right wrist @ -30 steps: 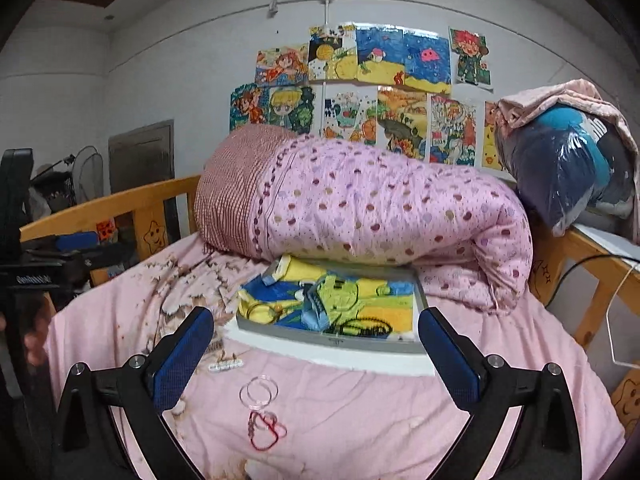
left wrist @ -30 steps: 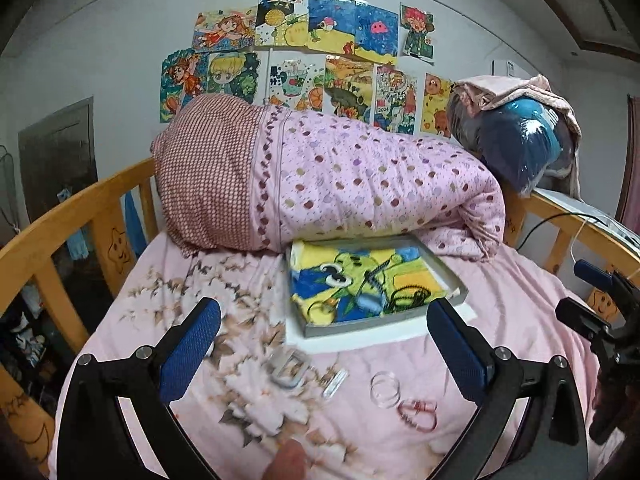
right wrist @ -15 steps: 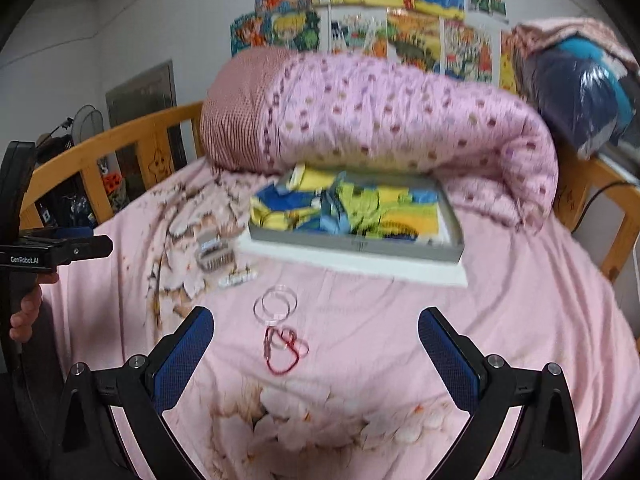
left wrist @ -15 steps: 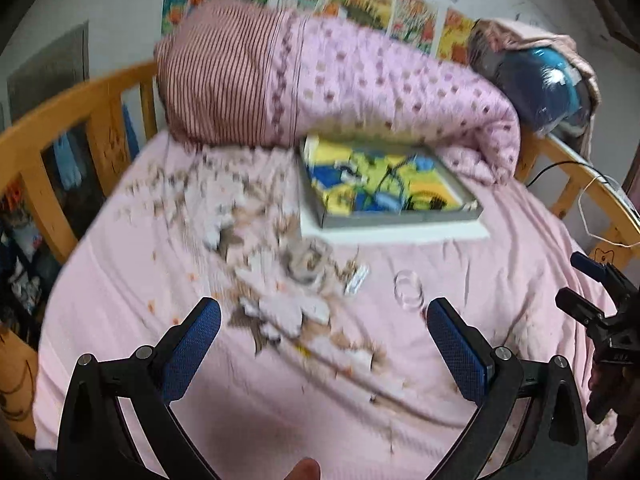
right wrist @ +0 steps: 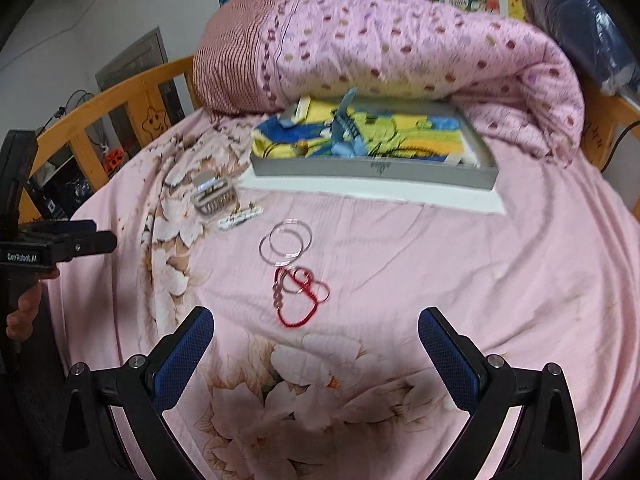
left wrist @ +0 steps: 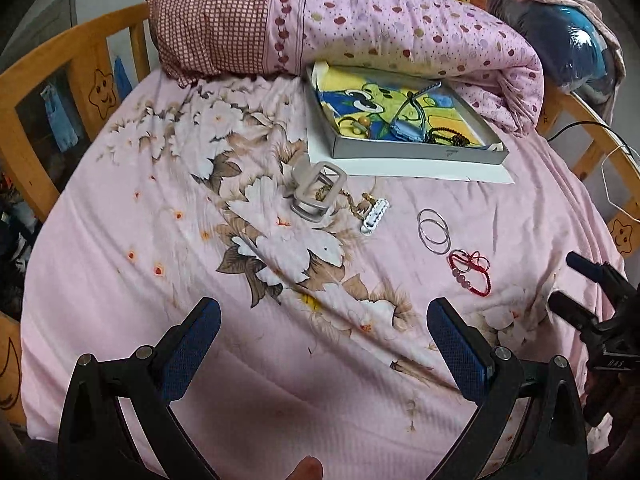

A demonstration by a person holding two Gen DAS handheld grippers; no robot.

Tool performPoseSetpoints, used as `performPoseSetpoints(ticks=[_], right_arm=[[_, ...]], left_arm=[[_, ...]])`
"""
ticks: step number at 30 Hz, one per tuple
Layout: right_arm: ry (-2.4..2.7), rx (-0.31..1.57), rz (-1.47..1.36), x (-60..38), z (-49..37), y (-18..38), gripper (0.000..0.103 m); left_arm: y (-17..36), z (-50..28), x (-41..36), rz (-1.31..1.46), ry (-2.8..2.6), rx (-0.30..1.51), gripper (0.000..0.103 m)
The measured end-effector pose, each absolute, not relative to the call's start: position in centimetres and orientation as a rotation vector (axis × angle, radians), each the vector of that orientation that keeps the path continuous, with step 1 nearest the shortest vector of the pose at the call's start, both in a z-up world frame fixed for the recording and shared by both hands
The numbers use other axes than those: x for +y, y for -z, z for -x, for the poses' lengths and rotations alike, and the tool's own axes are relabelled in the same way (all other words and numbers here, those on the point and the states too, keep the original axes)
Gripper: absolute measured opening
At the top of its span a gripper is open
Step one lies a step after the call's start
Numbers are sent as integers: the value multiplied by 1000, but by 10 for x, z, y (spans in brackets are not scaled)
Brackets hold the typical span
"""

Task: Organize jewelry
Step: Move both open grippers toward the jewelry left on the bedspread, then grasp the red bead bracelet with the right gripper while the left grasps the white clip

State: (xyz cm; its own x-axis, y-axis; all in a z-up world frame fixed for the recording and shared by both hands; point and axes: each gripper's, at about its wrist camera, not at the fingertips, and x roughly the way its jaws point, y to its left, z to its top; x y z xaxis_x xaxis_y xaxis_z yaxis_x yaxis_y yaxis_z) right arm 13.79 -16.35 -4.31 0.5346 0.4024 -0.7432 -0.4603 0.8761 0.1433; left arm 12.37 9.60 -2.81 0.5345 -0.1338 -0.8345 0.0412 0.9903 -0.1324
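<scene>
Loose jewelry lies on the pink bedsheet: a grey hair claw (left wrist: pixel 318 194) (right wrist: pixel 212 194), a white hair clip (left wrist: pixel 375 216) (right wrist: pixel 240 218), two clear hoop rings (left wrist: pixel 434 231) (right wrist: pixel 285 245), and a red cord bracelet (left wrist: pixel 472 272) (right wrist: pixel 298 294). A grey tray (left wrist: pixel 420 154) (right wrist: pixel 372 170) lined with a cartoon cloth holds several pieces beyond them. My left gripper (left wrist: pixel 322 322) is open and empty, hovering short of the items. My right gripper (right wrist: pixel 316 332) is open and empty, just short of the red bracelet. It also shows at the right in the left wrist view (left wrist: pixel 580 284).
A rolled pink dotted quilt (left wrist: pixel 360 24) (right wrist: pixel 380 48) lies behind the tray. Wooden bed rails (left wrist: pixel 60 64) (right wrist: pixel 132 96) ring the mattress. A blue bundle (left wrist: pixel 572 48) sits at the back right. A white sheet (left wrist: pixel 408 170) lies under the tray.
Both grippers have tilted downward toward the bed, so the jewelry now sits higher and larger in view. Both stay open and empty.
</scene>
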Motion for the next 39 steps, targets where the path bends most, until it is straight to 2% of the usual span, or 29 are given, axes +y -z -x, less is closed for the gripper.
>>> performPoseSetpoints(ticks=[7, 15, 19, 21, 23, 24, 26, 32, 35, 39], right_arm=[[-541, 921, 53, -156, -148, 63, 103], [-552, 922, 31, -155, -158, 73, 103], [-548, 923, 43, -154, -162, 76, 88], [-543, 928, 48, -155, -165, 79, 86], [-545, 934, 47, -156, -168, 81, 76], [-547, 937, 49, -156, -170, 83, 73], [-549, 946, 58, -156, -175, 87, 59], [-576, 955, 89, -151, -184, 95, 41], [-590, 968, 107, -145, -188, 101, 34], [-584, 962, 140, -139, -191, 106, 32]], left_arm=[[39, -146, 95, 90, 105, 1018, 101], [42, -167, 83, 58, 219, 954, 101], [50, -177, 67, -27, 287, 921, 100], [56, -179, 62, -40, 312, 921, 100], [62, -183, 58, -55, 324, 925, 100], [65, -185, 57, -62, 329, 926, 97], [69, -189, 55, -66, 336, 929, 95], [78, -201, 49, -76, 360, 935, 78], [82, -204, 47, -88, 369, 931, 75], [88, -211, 47, -86, 371, 928, 70]])
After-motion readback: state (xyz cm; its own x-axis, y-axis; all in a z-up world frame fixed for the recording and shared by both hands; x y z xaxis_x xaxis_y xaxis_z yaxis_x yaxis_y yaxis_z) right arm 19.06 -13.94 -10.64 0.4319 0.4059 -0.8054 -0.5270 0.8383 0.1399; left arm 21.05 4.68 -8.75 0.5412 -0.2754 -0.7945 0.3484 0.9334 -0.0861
